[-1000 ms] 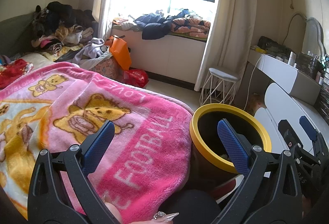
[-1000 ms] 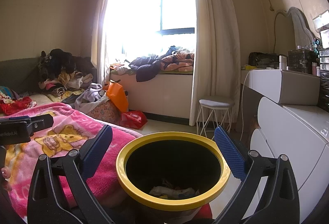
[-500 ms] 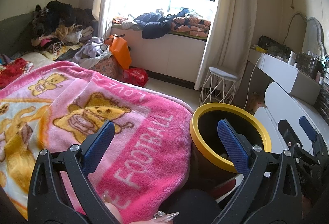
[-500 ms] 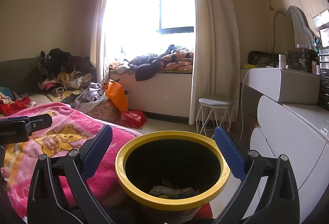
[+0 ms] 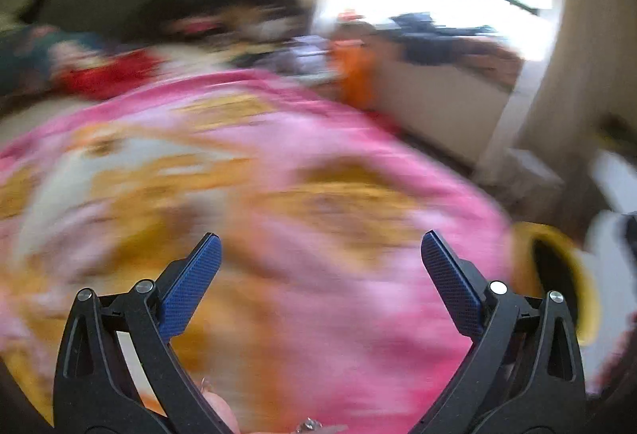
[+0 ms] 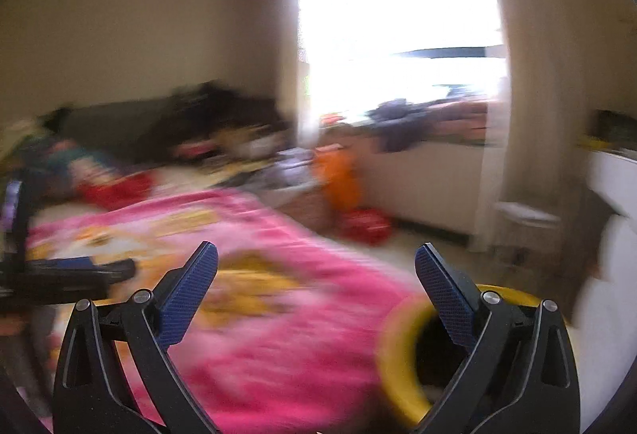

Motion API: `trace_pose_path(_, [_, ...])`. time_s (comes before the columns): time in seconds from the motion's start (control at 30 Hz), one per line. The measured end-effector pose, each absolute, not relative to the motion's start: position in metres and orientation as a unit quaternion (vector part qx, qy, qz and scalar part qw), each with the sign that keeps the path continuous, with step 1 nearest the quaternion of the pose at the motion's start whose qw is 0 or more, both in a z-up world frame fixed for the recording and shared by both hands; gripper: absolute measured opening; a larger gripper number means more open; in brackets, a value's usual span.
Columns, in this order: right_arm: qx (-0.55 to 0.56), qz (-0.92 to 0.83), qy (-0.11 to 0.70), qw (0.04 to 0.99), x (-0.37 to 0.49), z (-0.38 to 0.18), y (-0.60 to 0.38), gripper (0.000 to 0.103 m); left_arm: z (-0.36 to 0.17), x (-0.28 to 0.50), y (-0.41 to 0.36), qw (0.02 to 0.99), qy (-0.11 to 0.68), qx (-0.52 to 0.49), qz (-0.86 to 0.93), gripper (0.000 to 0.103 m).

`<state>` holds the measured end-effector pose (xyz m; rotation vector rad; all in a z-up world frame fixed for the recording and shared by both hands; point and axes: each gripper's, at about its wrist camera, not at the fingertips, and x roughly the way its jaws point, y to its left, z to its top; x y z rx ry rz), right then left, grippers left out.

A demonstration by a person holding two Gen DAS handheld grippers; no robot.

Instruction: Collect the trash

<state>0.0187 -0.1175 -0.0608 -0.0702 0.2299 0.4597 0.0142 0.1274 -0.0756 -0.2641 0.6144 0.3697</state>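
Both views are motion-blurred. The left gripper (image 5: pixel 320 260) and right gripper (image 6: pixel 316 268) hang empty, jaws wide, above the pink fleece blanket (image 5: pixel 358 195) beside the yellow-rimmed black bin (image 6: pixel 402 362).

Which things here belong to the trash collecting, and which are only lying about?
For the job:
yellow-rimmed bin
left tongs, open, empty
right tongs, open, empty

Lying about:
pink blanket
orange bag
clothes on the window sill
white stool
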Motion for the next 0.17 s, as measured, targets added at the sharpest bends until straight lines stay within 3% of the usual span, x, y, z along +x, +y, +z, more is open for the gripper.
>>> trace_pose_path(0.17, [-0.082, 0.42, 0.269, 0.863, 0.044, -0.091, 0.057, 0.097, -0.108, -0.037, 0.26, 0.849, 0.329, -0.194, 0.365, 0.092])
